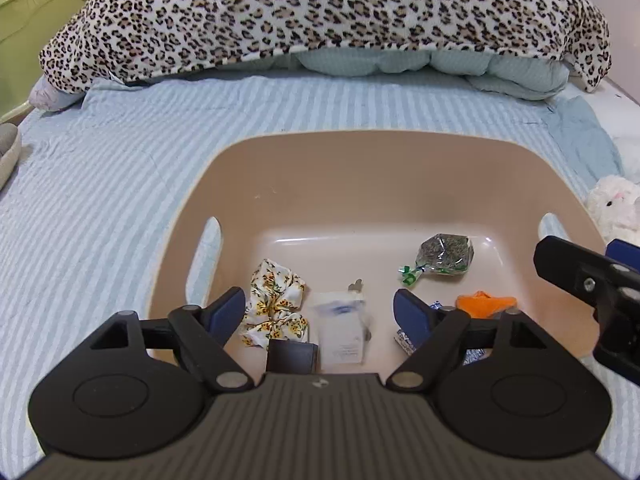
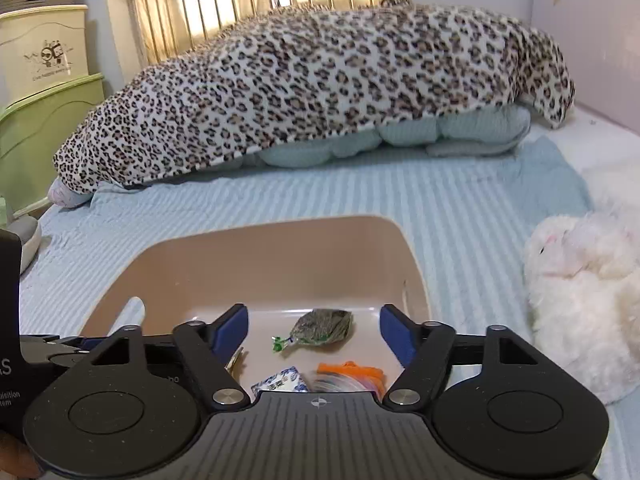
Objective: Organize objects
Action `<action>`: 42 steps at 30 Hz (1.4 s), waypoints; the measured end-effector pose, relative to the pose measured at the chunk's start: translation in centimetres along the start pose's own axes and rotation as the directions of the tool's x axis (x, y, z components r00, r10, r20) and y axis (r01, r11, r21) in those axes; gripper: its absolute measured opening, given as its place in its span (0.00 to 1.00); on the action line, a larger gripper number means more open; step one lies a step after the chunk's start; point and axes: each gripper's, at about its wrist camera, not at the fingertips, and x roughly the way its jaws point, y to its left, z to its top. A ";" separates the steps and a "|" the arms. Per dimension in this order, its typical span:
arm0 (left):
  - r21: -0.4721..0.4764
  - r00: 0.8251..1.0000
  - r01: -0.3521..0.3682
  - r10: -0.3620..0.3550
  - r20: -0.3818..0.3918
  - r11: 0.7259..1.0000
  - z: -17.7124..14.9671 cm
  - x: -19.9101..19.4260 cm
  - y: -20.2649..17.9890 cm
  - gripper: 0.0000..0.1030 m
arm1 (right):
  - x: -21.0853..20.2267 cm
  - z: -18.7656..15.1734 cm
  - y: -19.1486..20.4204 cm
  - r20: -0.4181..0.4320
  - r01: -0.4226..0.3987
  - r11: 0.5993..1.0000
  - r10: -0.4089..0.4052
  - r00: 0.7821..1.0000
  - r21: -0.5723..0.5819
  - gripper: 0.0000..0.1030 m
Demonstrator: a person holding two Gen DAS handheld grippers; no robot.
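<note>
Only "AS" reads on the left gripper point(image 2: 12, 364) body.

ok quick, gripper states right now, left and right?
Left gripper: open, empty, hanging over the tan basket.
Right gripper: open, empty, also over the basket.

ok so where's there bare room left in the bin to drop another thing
The back of the beige bin floor is bare, behind the floral scrunchie and left of the green-tied bag. The near end is crowded: scrunchie, white packet, dark wallet, orange item. The striped bedspread left of the bin is also bare.
</note>
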 end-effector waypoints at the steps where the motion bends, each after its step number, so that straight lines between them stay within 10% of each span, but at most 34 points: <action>1: 0.006 1.000 0.002 -0.002 0.003 1.000 -0.1 -0.4 0.0 0.80 | -0.5 0.1 0.1 0.005 -0.001 1.000 0.001 1.000 -0.005 0.75; 6: 0.022 1.000 0.023 -0.024 0.021 0.999 -0.2 -2.6 0.2 0.80 | -2.9 0.2 0.2 0.027 -0.021 1.000 0.021 0.999 -0.006 0.89; 42: 0.058 0.979 0.024 -0.035 0.201 0.998 -8.8 -15.5 2.4 0.80 | -15.0 -6.6 0.4 0.075 -0.026 0.998 0.030 0.997 -0.060 0.90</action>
